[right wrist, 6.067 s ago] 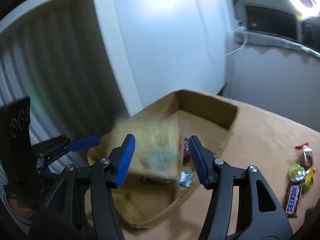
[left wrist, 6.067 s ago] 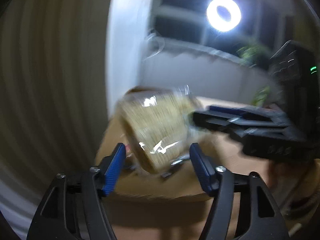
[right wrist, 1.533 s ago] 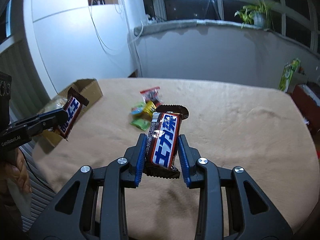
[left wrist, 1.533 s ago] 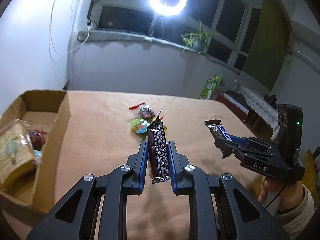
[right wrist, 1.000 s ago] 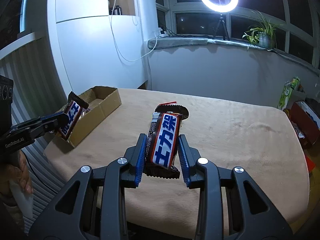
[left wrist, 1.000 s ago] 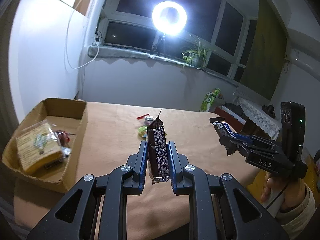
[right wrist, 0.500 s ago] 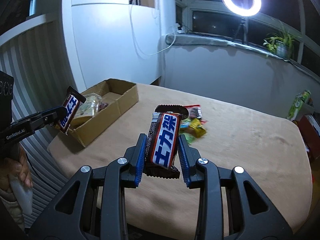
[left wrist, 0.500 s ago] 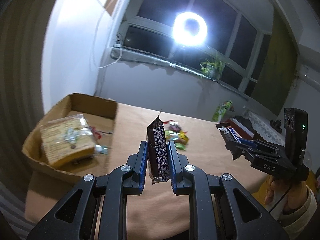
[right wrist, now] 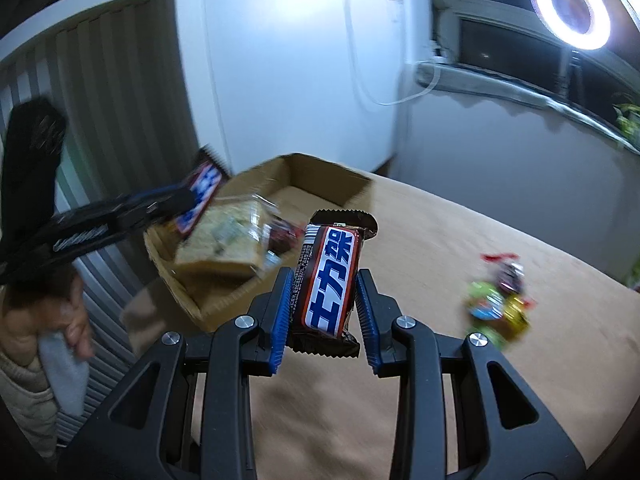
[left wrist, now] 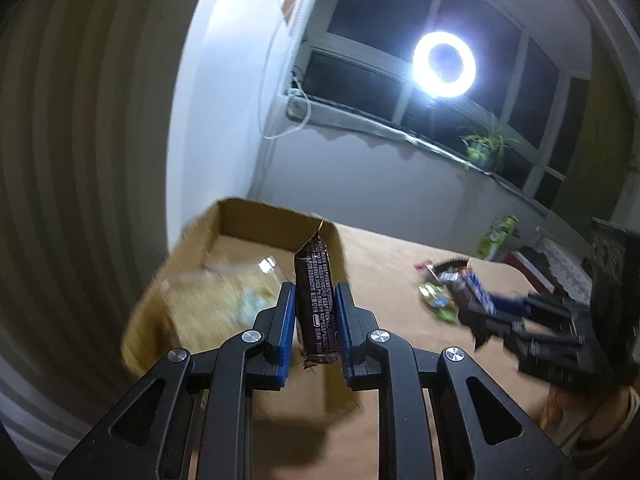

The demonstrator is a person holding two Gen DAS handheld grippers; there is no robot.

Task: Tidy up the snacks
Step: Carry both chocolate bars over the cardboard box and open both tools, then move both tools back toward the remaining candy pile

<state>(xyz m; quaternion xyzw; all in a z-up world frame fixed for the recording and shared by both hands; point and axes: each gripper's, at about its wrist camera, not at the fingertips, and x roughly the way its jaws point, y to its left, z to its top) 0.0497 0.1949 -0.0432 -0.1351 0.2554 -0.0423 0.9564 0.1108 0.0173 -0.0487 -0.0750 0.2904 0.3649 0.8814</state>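
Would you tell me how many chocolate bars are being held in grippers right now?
2: one bar upright in the left gripper, one bar in the right gripper. More may lie hidden in the box.

Night outside: the window panes (left wrist: 420, 60) are dark. A lit ring light (left wrist: 444, 65) stands before the window and is the main light source. A potted plant (left wrist: 486, 148) sits on the grey sill (left wrist: 400, 132). A white cable (left wrist: 288, 120) hangs down the white wall (right wrist: 288, 80). A ribbed, pale panel (left wrist: 80, 160) stands to the left. The table (right wrist: 500, 360) carries a tan cloth.
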